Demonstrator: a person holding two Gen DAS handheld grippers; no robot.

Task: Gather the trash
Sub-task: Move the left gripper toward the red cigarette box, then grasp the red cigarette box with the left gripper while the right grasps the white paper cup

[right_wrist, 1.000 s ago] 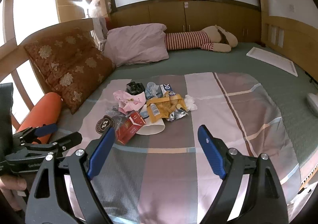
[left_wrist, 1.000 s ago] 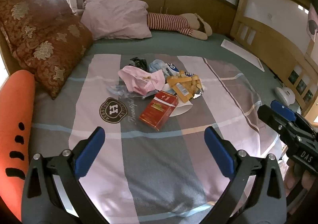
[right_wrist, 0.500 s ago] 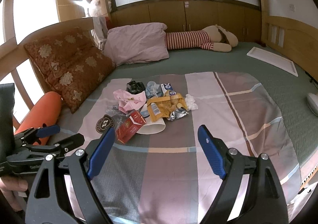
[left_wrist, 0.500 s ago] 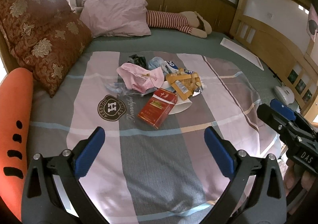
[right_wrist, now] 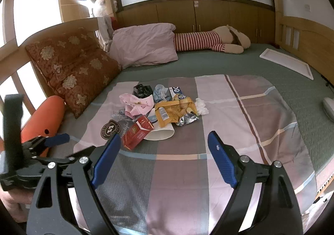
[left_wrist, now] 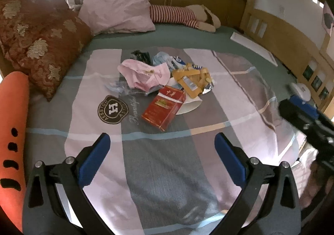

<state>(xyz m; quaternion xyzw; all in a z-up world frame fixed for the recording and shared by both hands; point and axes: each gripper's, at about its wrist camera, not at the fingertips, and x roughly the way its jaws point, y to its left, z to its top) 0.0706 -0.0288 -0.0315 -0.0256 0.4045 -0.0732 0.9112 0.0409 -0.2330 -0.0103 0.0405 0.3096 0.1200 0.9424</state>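
Note:
A pile of trash lies mid-bed on the striped blanket (left_wrist: 167, 172): a red carton (left_wrist: 163, 107), a white paper cup (left_wrist: 189, 105), a yellow wrapper (left_wrist: 192, 81), a pink bag (left_wrist: 144, 74), a black wrapper (left_wrist: 141, 55) and a blue packet (left_wrist: 160, 57). The right wrist view shows the same carton (right_wrist: 137, 132), cup (right_wrist: 161, 132), yellow wrapper (right_wrist: 171, 111), crumpled foil (right_wrist: 186, 119) and white tissue (right_wrist: 201, 105). My left gripper (left_wrist: 161, 141) is open and empty, short of the carton. My right gripper (right_wrist: 165, 141) is open and empty, near the cup.
A red patterned cushion (left_wrist: 39, 45), a pink pillow (left_wrist: 117, 14) and a striped plush toy (left_wrist: 183, 16) lie at the bed's head. An orange bolster (left_wrist: 12, 130) lies along the left edge. A white flat board (right_wrist: 286, 62) lies at the far right. Wooden rails surround the bed.
Both grippers have moved forward toward the trash pile, which now looks closer. Each stays open and empty.

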